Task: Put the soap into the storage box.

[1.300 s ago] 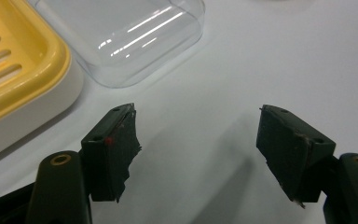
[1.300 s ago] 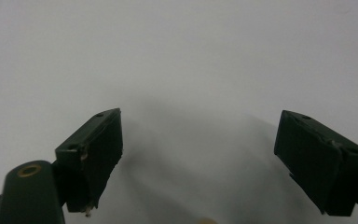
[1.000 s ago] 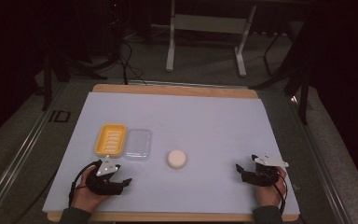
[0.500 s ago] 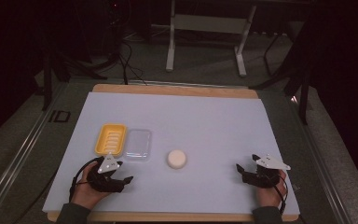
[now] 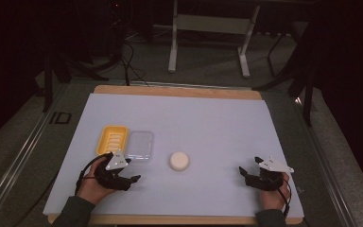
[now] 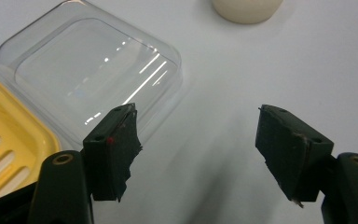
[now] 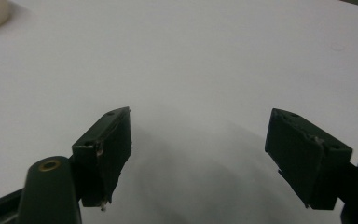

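Plainly, the left gripper's (image 6: 196, 154) fingers (image 6: 116, 149) stand apart with nothing between them, just beside the clear square plastic lid (image 6: 93, 70) on the white bench (image 5: 208, 123). Beyond lie the yellow slotted soap tray (image 5: 112, 138) and round cream soap bar (image 5: 179, 161). Right gripper (image 7: 200, 158) also gapes empty.

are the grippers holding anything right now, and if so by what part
Nothing is held. The left gripper has its fingers apart over bare table beside the clear lid; the right gripper is open over bare table too.
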Demonstrator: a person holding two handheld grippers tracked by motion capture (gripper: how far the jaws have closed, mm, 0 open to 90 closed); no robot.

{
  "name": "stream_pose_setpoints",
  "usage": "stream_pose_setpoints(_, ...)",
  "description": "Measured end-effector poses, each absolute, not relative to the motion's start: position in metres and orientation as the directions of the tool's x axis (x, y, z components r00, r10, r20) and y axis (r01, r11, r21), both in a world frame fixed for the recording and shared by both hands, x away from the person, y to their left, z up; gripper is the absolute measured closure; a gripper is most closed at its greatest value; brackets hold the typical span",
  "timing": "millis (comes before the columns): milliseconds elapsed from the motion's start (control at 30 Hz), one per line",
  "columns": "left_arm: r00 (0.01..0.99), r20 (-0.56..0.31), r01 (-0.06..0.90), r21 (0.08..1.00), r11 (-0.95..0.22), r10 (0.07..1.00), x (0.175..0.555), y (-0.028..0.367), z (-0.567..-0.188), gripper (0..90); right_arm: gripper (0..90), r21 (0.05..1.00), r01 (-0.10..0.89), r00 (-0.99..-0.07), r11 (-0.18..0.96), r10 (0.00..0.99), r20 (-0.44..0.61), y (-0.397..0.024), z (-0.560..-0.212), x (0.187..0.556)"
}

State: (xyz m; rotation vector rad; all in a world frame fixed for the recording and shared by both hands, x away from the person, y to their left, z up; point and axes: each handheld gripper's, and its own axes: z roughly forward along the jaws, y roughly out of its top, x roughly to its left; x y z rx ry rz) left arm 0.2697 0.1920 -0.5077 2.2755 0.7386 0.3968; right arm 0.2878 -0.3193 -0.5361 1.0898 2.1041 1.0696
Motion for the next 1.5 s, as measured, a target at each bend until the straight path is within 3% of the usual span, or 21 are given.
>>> stream_pose_setpoints(667,0.829,0.129,0.325,0.681,-0.656,0.545,0.289,0.171,-0.488,29.3,21.0,0.838,0.417,-0.524,0.352,0.846,-0.095,-0.320,-0.536,0.287)
stream_pose_setpoints(1500,0.872,0.118,0.272,0.689,-0.671,0.475,0.309,0.141,-0.481,28.6,20.9,0.837,0.417,-0.527,0.354,0.844,-0.095,-0.320,-0.536,0.287)
